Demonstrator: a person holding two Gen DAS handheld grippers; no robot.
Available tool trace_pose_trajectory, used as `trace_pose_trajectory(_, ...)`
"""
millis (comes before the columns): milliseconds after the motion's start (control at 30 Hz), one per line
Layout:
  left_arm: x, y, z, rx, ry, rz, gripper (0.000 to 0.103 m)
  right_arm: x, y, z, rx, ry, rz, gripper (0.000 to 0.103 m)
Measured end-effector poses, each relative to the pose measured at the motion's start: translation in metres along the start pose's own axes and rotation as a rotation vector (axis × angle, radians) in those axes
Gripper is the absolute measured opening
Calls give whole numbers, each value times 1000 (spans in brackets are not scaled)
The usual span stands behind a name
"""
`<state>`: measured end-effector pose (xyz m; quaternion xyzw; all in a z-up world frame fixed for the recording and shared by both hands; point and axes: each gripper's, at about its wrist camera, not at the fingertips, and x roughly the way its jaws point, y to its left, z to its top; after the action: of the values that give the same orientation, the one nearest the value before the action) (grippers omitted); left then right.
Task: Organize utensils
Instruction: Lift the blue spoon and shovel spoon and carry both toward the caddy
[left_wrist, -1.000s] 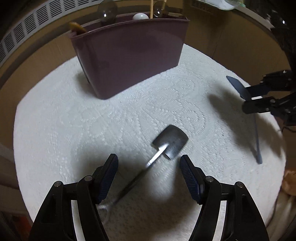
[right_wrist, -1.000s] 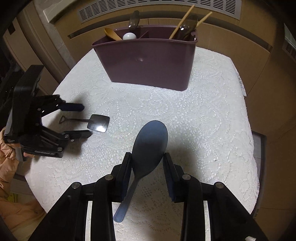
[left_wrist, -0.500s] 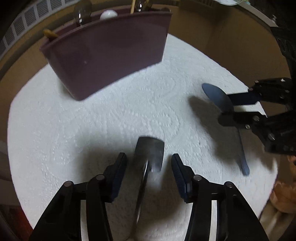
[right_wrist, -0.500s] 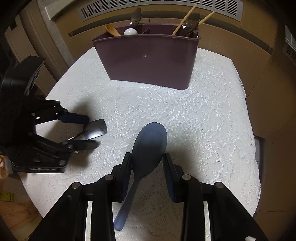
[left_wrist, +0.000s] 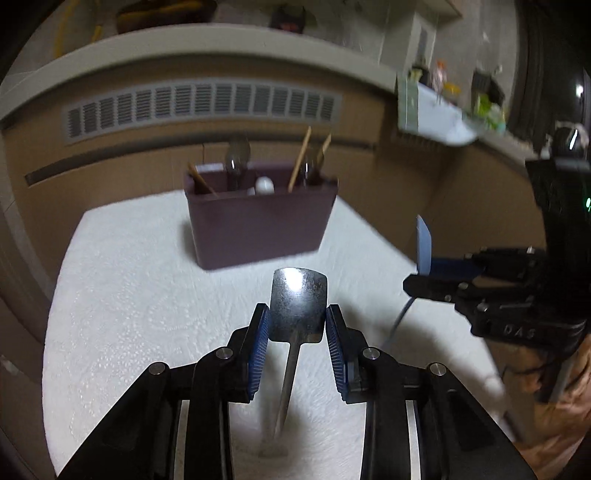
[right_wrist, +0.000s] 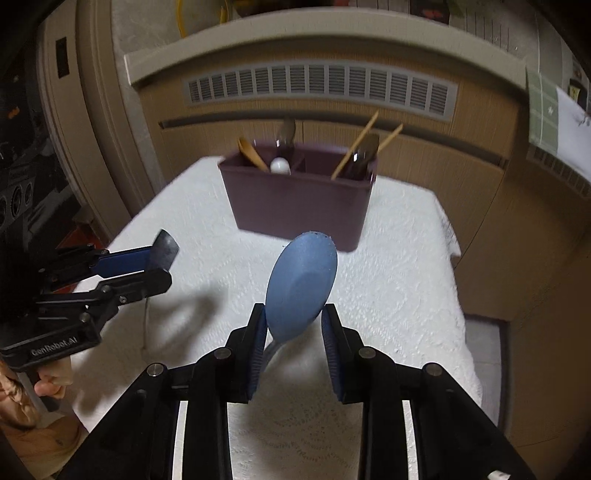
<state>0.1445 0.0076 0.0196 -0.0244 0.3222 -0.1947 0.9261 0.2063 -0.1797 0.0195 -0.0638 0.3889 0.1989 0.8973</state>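
Note:
My left gripper (left_wrist: 297, 325) is shut on a small metal spatula (left_wrist: 298, 302), blade up and forward, handle hanging down, lifted off the white cloth. My right gripper (right_wrist: 293, 325) is shut on a blue rice paddle (right_wrist: 301, 284), held above the cloth with its head pointing at the holder. A maroon utensil holder (left_wrist: 258, 221) stands at the table's far side with wooden chopsticks, spoons and a white round-ended utensil in it; it also shows in the right wrist view (right_wrist: 299, 201). Each gripper appears in the other's view: the right one (left_wrist: 424, 269), the left one (right_wrist: 159, 258).
A white lace cloth (right_wrist: 399, 280) covers the round table. A tan wall with a vent grille (right_wrist: 321, 88) curves behind the holder. A person's hand (right_wrist: 51, 380) holds the left gripper at the table's left edge. The table edge drops off at the right.
Both grippers have tilted up and lifted, the spatula and the paddle rising off the cloth. The left jaws have shut on the spatula's blade. The holder now sits farther ahead in both views.

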Motion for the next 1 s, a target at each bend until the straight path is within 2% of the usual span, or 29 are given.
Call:
trace_pose_trajectory(33, -10, 0, 8, 0, -33, 2, 30, -12, 0, 6, -1, -36, -6, 27)
trace_pose_trajectory(67, -19, 0, 19, 8, -65, 6, 5, -20, 1, 11, -4, -59, -14, 27)
trace_pose_trajectory(100, -11, -2, 24, 11, -79, 0, 2, -31, 1, 19, -9, -89, -21, 26)
trace_pose_trajectory(333, -43, -6, 109, 49, -242, -6, 2, -101, -6, 90, -76, -263, -51, 26)
trace_pose_trajectory(433, -42, -2, 131, 46, -245, -31, 2, -113, -9, 119, -102, -291, -70, 26)
trace_pose_trajectory(533, -33, 3, 140, 59, -245, -3, 2, -110, -12, 138, -114, -304, -109, 26)
trace_pose_trajectory(600, -19, 4, 135, 106, -193, -19, 2, -105, -14, 143, -109, -297, -109, 26)
trace_pose_trajectory(667, 1, 3, 125, 151, -95, -50, 4, -99, -21, 142, -101, -283, -109, 26)
trace_pose_trajectory(800, 78, -1, 92, 190, 175, -169, 12, -77, -31, 131, -90, -222, -125, 26)
trace_pose_trajectory(867, 116, -9, 75, 221, 292, -219, 33, -68, -38, 122, -80, -186, -132, 26)
trace_pose_trajectory(900, 127, -14, 68, 239, 320, -235, 37, -65, -43, 117, -74, -171, -138, 26)
trace_pose_trajectory(1000, 160, -37, 43, 380, 386, -251, 50, -60, -63, 102, -48, -132, -163, 26)
